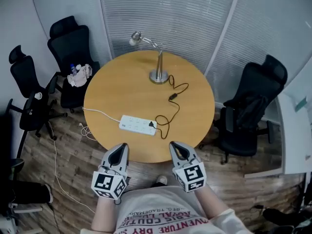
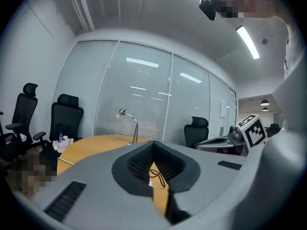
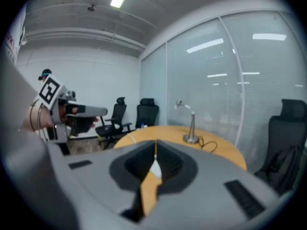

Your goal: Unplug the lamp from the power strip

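My left gripper [image 1: 121, 148] and right gripper [image 1: 175, 146] are both closed and empty, and the lamp plug [image 1: 152, 126] sits at the right end of the power strip [image 1: 138, 125], mid-frame just above them, nearer my right one.

Head view: you look steeply down from above onto the whole round tan wooden table [image 1: 112, 91], well back from it.
Left gripper view: low, near the table's edge, facing along its jaws across the top towards the blind-lined glass wall [image 2: 144, 95].
Right gripper view: likewise, from your right side.
Shared: all three take in the table and the silver gooseneck desk lamp [image 1: 159, 74].
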Available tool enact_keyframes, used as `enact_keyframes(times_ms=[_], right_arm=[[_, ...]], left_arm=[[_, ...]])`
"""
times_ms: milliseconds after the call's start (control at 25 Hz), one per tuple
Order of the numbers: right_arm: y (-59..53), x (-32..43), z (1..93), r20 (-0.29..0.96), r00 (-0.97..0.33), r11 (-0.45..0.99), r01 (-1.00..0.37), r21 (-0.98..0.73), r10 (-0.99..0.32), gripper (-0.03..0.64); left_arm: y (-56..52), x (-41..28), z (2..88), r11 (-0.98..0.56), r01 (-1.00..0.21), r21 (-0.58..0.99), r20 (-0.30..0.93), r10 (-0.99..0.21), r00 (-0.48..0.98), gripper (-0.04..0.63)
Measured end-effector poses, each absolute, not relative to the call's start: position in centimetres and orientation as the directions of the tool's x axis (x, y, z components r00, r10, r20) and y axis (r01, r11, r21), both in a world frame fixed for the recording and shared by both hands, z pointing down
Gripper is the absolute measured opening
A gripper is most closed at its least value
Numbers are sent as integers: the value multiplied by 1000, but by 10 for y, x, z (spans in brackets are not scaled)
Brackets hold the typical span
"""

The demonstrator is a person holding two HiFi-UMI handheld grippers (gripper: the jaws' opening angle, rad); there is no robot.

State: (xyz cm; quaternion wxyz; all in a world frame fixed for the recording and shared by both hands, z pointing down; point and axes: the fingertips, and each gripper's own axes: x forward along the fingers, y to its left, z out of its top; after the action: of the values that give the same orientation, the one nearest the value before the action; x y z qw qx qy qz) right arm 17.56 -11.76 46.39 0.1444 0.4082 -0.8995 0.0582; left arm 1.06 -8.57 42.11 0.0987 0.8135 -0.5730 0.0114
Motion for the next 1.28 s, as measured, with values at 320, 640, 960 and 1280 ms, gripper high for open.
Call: enact_keyframes(times_ms=[320,640,960,1280], right_arm=[[-169,184,497,389,-656,700,-713,-37,-647,29],[-197,152,542,523,-655,731,-677,-87,-545,29],[-222,125,577,586,-610,681,-721,-131,-533,29],[-223,98,599,667,-577,691,-712,-127,-471,123]], left_arm=[[-134,28,457,-295,-943,155,240,-914,326,28],[-184,23,531,-417,-899,133,448,-784,430,28],[-229,19,626,-571,-820,41,641,-615,460,28],[-252,15,708,-728,-686,12,841,-363,400,28]])
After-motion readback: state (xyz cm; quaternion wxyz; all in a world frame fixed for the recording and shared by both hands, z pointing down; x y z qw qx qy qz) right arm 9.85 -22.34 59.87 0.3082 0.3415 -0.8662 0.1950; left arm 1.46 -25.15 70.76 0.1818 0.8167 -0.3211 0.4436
